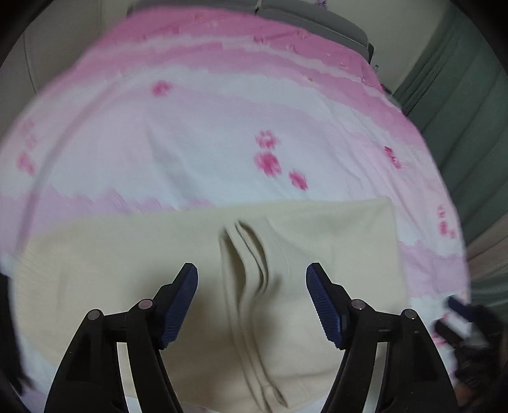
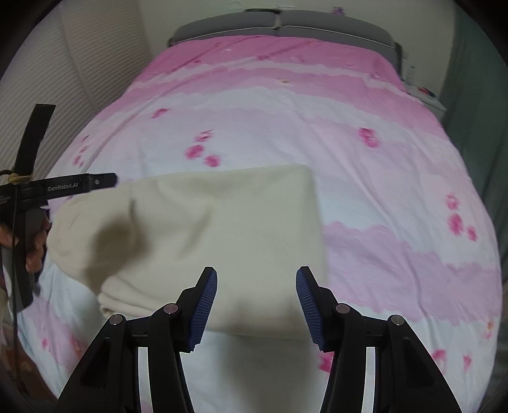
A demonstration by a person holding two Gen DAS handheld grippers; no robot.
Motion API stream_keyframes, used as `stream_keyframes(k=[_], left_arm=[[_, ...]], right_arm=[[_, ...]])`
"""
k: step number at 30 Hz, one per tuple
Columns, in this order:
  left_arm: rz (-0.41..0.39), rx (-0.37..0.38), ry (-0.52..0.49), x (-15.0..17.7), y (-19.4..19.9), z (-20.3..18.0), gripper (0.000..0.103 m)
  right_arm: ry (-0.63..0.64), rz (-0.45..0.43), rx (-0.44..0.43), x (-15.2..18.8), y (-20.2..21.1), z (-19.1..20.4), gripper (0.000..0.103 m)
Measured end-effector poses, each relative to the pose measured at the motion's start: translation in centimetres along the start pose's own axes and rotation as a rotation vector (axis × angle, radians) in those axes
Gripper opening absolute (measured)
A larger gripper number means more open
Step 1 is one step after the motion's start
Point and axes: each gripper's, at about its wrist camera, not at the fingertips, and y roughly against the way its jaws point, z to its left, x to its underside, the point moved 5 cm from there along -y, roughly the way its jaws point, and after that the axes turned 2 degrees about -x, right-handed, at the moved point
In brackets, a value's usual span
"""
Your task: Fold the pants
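Observation:
Cream pants (image 1: 158, 254) lie folded into a wide block on the pink bed cover, with a ridge of folds (image 1: 250, 254) down the middle. My left gripper (image 1: 251, 270) is open and empty, hovering just above the pants over that ridge. In the right wrist view the pants (image 2: 222, 222) show as a folded stack with layered edges at the near left. My right gripper (image 2: 256, 274) is open and empty above the pants' near right edge. The left tool's body (image 2: 63, 187) and the hand holding it show at the left edge.
The pink and white flowered bed cover (image 2: 317, 127) spreads beyond the pants. A grey headboard (image 2: 279, 28) is at the far end. A ribbed white wall panel (image 2: 79, 63) is left, a green curtain (image 1: 460, 95) right. A white nightstand (image 2: 425, 98) stands by the bed's far right corner.

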Motion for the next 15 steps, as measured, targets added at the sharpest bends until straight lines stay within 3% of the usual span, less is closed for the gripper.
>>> stream_keyframes(k=[4,6,10,15], left_arm=[[0.080,0.115,0.102,-0.1,-3.8,1.4,0.070],[0.084,0.158,0.137,-0.3,-5.0,1.3,0.070],[0.108,0.198,0.173,-0.6,-7.1,0.7,0.068],[0.098,0.272,0.197,-1.5,-8.0,-0.2,0.044]], right_arm=[[0.039,0.022,-0.051,0.5,-2.6,3.5,0.052],[0.053,0.040,-0.075,1.0,-4.1,5.0,0.052],[0.065,0.068,-0.093,1.9,-6.5,7.1,0.052],[0.063,0.097,-0.113,2.6,-8.0,8.4,0.052]])
